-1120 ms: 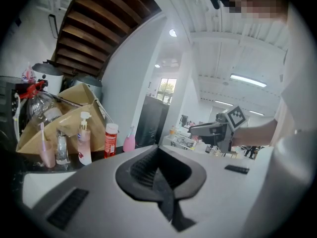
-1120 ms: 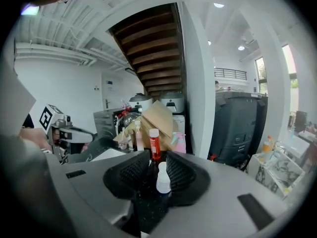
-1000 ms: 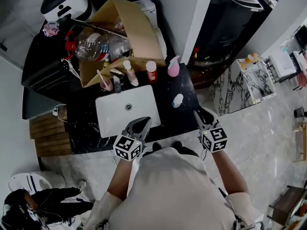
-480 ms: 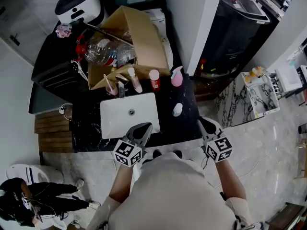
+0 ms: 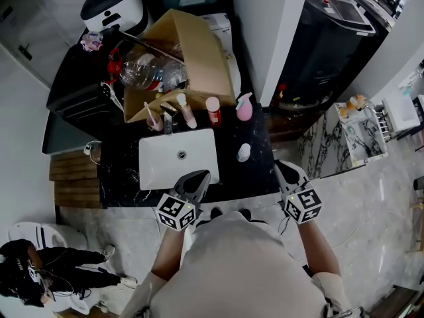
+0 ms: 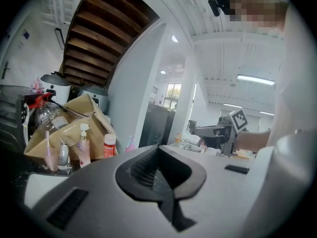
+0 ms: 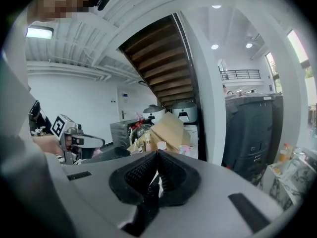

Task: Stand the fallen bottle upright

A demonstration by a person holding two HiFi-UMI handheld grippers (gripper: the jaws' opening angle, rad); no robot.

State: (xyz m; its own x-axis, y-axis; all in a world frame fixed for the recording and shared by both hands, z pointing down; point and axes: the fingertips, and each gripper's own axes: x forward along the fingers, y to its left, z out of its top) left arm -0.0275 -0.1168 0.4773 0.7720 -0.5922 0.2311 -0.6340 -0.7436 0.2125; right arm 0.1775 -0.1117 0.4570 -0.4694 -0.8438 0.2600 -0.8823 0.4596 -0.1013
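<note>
By white pillar (image 5: 265,32) — black counter (image 5: 256,176), white bottle (image 5: 244,152)

Head view: even, rather dim overhead light with soft shadows; the white sink (image 5: 162,167) is the brightest area against the near-black tabletop (image 5: 258,177), and straight lines bow toward the frame edges. Gripper views: strong fisheye curvature inside a black circular vignette, lit by a ceiling strip light (image 6: 255,80) and recessed spots (image 7: 215,7) that bloom slightly. The background is fairly sharp, while the left gripper (image 6: 159,148) and right gripper (image 7: 157,155), close to the lens, are soft.
</note>
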